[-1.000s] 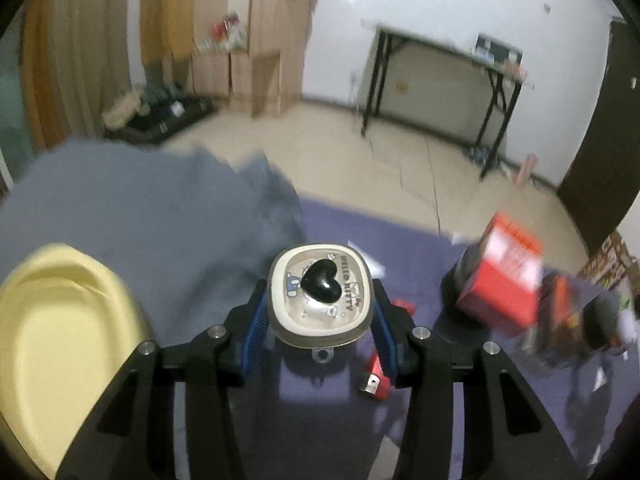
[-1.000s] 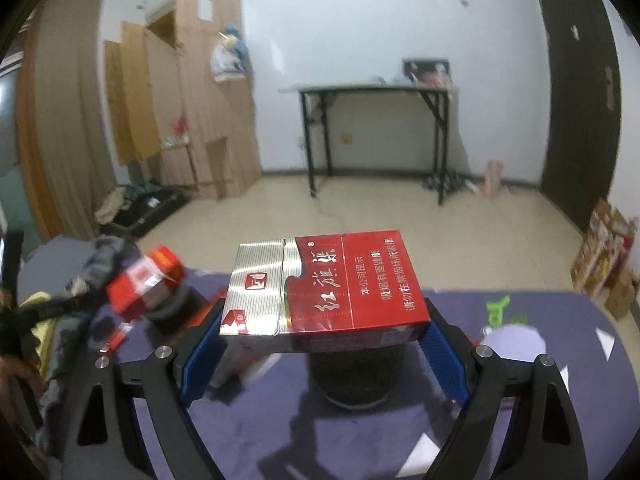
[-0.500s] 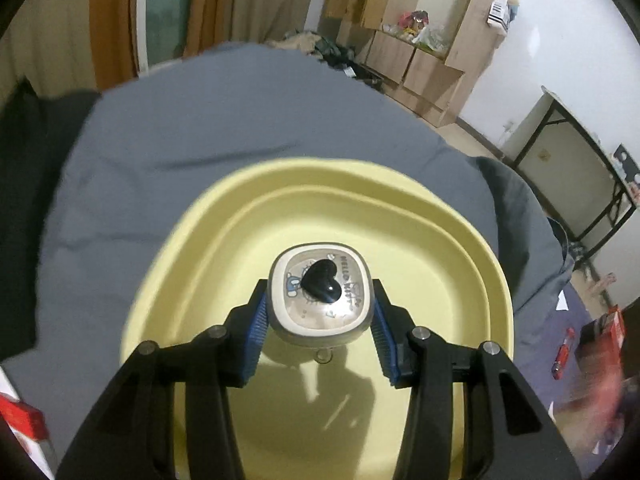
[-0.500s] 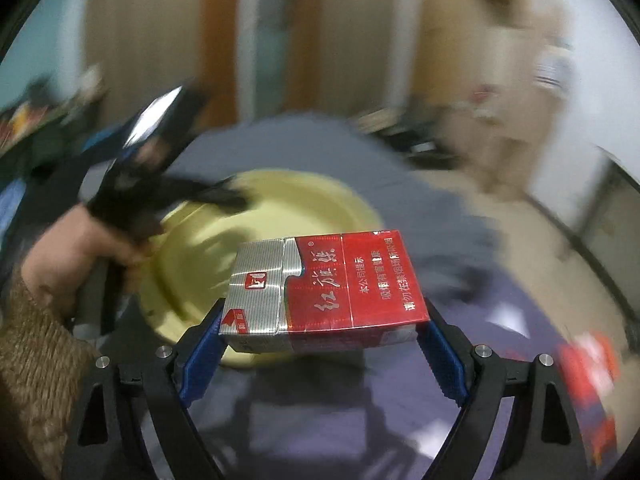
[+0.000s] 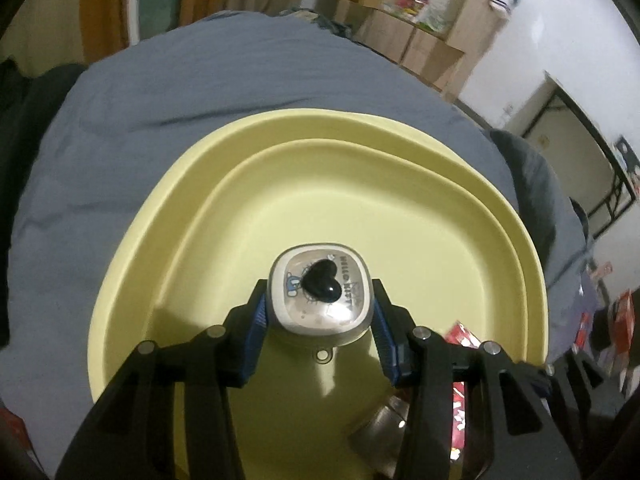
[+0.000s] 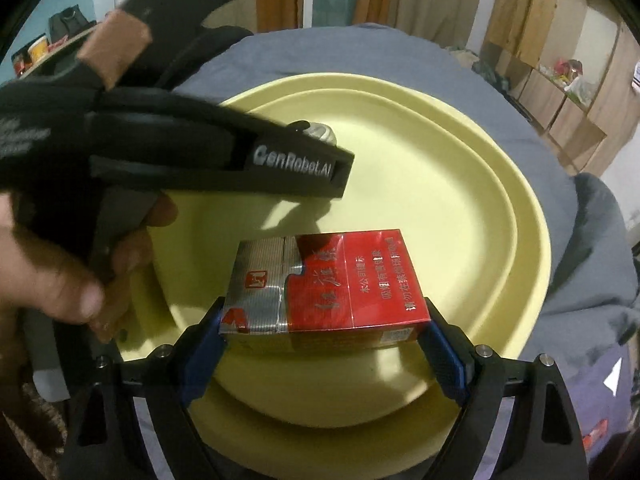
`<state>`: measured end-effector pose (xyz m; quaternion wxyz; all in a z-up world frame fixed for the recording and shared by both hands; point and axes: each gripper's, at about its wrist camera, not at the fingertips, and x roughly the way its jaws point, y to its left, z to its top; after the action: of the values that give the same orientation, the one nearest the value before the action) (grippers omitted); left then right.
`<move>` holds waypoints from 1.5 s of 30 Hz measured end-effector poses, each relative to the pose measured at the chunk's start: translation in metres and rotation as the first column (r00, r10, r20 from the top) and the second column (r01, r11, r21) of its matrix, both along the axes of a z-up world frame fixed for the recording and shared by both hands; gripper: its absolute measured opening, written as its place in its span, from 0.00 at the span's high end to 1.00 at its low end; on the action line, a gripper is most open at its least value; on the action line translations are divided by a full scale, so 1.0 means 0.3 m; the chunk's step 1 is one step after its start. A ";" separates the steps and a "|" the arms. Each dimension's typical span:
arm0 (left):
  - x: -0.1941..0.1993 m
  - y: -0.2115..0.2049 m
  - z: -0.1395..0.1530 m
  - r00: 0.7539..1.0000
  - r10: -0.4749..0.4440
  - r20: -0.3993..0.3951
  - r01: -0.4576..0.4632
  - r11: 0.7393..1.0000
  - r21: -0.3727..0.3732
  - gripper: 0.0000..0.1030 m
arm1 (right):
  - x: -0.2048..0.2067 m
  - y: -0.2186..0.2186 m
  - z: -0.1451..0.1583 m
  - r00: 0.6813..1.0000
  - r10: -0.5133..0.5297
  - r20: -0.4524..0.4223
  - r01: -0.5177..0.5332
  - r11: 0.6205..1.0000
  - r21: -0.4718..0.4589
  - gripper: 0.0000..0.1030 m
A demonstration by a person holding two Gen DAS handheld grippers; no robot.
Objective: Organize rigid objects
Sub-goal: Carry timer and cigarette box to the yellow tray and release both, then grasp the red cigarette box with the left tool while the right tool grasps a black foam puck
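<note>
My left gripper (image 5: 318,320) is shut on a small rounded-square Hello Kitty case (image 5: 320,290) with a black heart, held over the pale yellow tray (image 5: 280,128). My right gripper (image 6: 324,340) is shut on a red and silver cigarette pack (image 6: 332,284), held over the same tray (image 6: 460,152). In the right wrist view the left gripper (image 6: 316,136) reaches in from the left, with the case's edge showing past its finger. In the left wrist view the pack (image 5: 460,372) shows low on the right, behind my finger.
The tray rests on a grey-blue cloth (image 5: 200,72). A purple mat (image 6: 600,412) with red items (image 5: 624,320) lies to the right. Wooden shelves (image 6: 560,92) and a black-legged table (image 5: 580,168) stand beyond. The person's hand (image 6: 60,276) holds the left gripper.
Both grippers swung left from the purple mat to the yellow tray with their objects. Since half a second ago the right gripper has come over the tray beside the left.
</note>
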<state>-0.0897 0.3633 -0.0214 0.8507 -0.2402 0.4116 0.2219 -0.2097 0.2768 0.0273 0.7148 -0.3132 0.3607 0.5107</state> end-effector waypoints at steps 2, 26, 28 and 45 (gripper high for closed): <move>-0.004 -0.017 0.037 1.000 -0.004 0.030 0.003 1.000 0.017 0.31 | 0.007 0.024 -0.008 1.000 -0.004 0.000 0.004 1.000 0.008 0.11; 0.366 -1.100 0.312 0.593 -0.768 0.242 0.669 0.637 0.383 0.00 | 0.120 -1.469 0.243 0.266 -0.964 0.025 0.908 0.259 0.329 0.00; 0.389 -1.146 0.272 0.578 -0.796 0.180 0.699 0.596 0.395 0.00 | 0.150 -1.469 0.178 0.291 -0.956 -0.038 0.909 0.264 0.322 0.00; 0.474 -1.168 0.143 0.632 -0.766 0.117 0.720 0.637 0.275 0.00 | 0.283 -1.690 0.096 0.249 -0.965 -0.088 0.936 0.216 0.278 0.00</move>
<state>0.0524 0.0129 0.0215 0.9260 0.0163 0.3511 -0.1379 -0.1247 -0.2301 0.0561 0.9299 0.0488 0.3644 -0.0055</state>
